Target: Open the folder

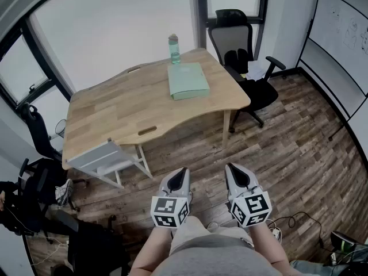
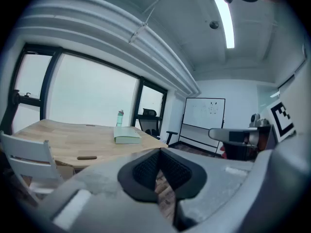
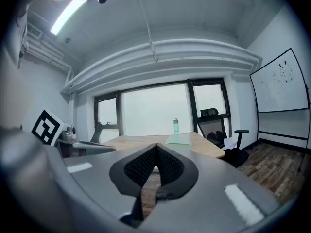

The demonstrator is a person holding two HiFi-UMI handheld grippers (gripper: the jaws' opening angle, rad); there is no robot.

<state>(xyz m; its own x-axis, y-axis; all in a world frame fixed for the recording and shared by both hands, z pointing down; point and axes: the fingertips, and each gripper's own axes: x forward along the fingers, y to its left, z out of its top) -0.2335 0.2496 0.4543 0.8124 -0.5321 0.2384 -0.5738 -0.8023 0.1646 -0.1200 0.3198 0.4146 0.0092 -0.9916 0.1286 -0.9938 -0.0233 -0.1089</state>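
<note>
Head view: the green folder is lying closed on the wooden table beside a water bottle, well apart from the left gripper and the right gripper. Left gripper view: the left gripper is pressing its jaws together on nothing. Right gripper view: the right gripper is doing the same, empty.

The left gripper has its jaws pressed together, with nothing between them; beyond them stands a wooden table; a green folder lies flat near its far right corner; a bottle stands upright just behind the folder, at the far edge; a white chair is at the near left edge; the right gripper shows at the right.
</note>
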